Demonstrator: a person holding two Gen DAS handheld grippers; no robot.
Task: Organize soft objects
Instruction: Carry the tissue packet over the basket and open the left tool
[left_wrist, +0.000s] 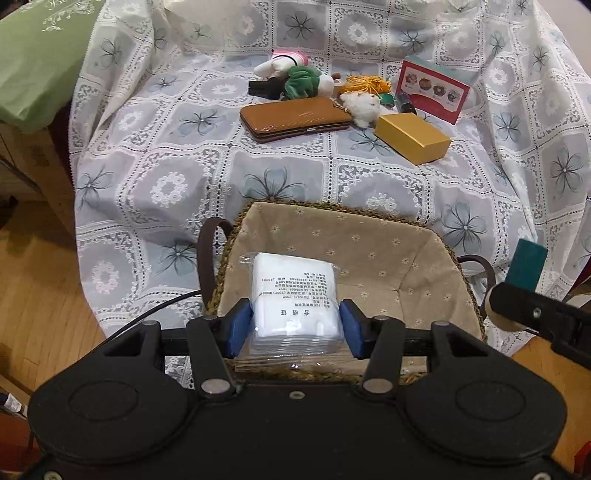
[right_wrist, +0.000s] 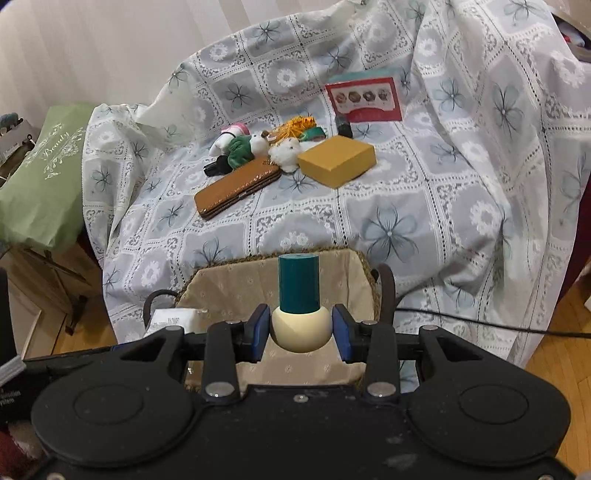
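My left gripper (left_wrist: 295, 326) is shut on a white pack of cotton pads (left_wrist: 295, 299) in clear wrap, held over the near end of a fabric-lined woven basket (left_wrist: 369, 240). My right gripper (right_wrist: 300, 334) is shut on the cream round base of a teal-capped bottle (right_wrist: 299, 288), held above the same basket (right_wrist: 236, 288); that bottle (left_wrist: 526, 266) shows at the right edge of the left wrist view. Farther back on the lace cloth lie a green and white plush toy (left_wrist: 301, 83), a small white fluffy toy (left_wrist: 364, 105) and an orange tassel (left_wrist: 365, 84).
A brown wallet (left_wrist: 295, 118), a gold box (left_wrist: 412, 137), a red and teal carton (left_wrist: 432, 88) and a small dark bottle (left_wrist: 404, 103) lie among the soft things. A green bag (left_wrist: 37, 62) sits at the left. Wooden floor (left_wrist: 33, 288) lies beyond the cloth's edge.
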